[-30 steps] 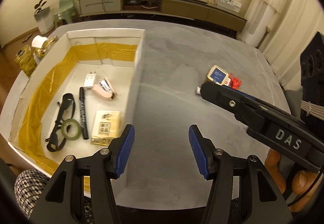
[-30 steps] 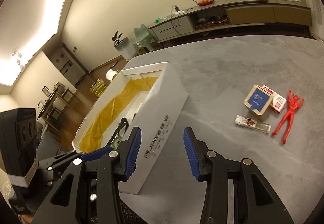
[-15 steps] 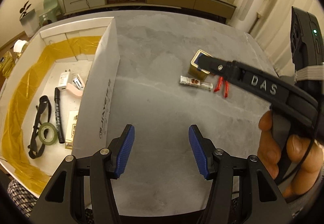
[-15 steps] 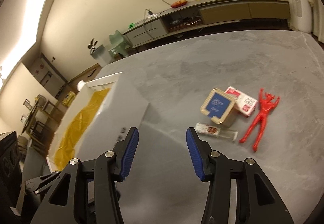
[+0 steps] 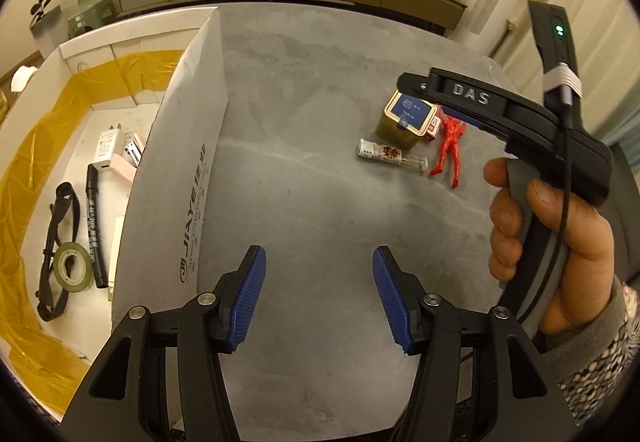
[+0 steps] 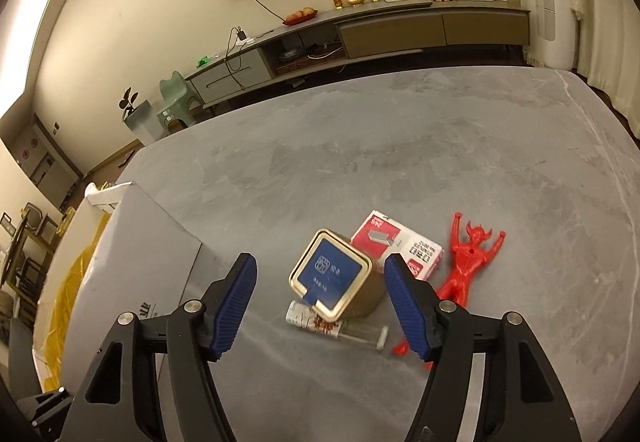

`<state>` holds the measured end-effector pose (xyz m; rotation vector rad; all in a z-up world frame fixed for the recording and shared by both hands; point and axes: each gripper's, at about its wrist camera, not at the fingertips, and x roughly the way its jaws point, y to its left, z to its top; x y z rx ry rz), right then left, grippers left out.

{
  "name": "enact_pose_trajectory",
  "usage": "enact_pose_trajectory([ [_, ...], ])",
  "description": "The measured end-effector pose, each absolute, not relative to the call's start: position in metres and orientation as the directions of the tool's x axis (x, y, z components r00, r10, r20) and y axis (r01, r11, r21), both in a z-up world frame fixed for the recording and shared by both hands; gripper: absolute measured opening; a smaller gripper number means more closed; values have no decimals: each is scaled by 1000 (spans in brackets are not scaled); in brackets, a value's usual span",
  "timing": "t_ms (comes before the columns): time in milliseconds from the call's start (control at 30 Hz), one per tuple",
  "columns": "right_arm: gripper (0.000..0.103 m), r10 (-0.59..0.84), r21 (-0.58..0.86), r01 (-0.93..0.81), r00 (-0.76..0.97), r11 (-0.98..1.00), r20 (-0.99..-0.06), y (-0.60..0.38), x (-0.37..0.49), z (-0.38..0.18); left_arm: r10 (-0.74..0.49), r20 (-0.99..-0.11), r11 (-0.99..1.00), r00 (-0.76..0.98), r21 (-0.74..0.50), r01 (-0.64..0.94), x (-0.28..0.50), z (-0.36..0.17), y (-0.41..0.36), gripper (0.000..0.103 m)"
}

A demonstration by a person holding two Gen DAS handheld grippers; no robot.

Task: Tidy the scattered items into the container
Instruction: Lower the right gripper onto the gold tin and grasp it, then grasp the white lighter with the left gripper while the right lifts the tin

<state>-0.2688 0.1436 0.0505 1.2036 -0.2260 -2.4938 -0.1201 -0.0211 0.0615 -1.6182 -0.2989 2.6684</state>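
Note:
A white cardboard box (image 5: 180, 178) lined with yellow film stands on the left of the grey table (image 5: 312, 90). On the table lie a gold tin with a blue lid (image 6: 332, 276), a small labelled vial (image 6: 340, 328), a red-and-white packet (image 6: 400, 244) and a red toy figure (image 6: 464, 262). My right gripper (image 6: 322, 302) is open and hovers over the tin and vial. My left gripper (image 5: 318, 298) is open and empty above bare table beside the box. The tin (image 5: 406, 116), vial (image 5: 392, 156) and figure (image 5: 448, 146) also show in the left wrist view.
Inside the box lie a black marker (image 5: 96, 226), a tape roll (image 5: 72, 272), black glasses (image 5: 56, 242), a white charger (image 5: 110, 140) and a pink item (image 5: 126, 166). The box's near wall (image 6: 132, 262) stands left of the right gripper. A sideboard (image 6: 360, 30) lines the far wall.
My right gripper has moved right, away from the box, and down over the tin and vial. My left gripper has shifted right, from over the box wall to bare table.

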Motion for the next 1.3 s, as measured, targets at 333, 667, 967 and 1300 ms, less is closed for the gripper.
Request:
enact_pose_trajectory([
  [333,37,-336,289,171,-506,-942,-795,165,-269,31,136,-878,-978,-459,-194,82,-133,50,-21,59],
  [667,79,-329,278,177,-566,-944,-756,151,-268,42,154,-876,-979,-458,-199,52,-135,50,-10,59],
  [967,52,-283,249,136,-532,-959,-798,157,-262,23,131,-867,-983,-481,-175,47,-145,54,-7,59],
  [1300,52,-335,357,54,-500,-933,-799,221,-222,28,208,-884,-976,-419,-218,-24,-197,26,45,59],
])
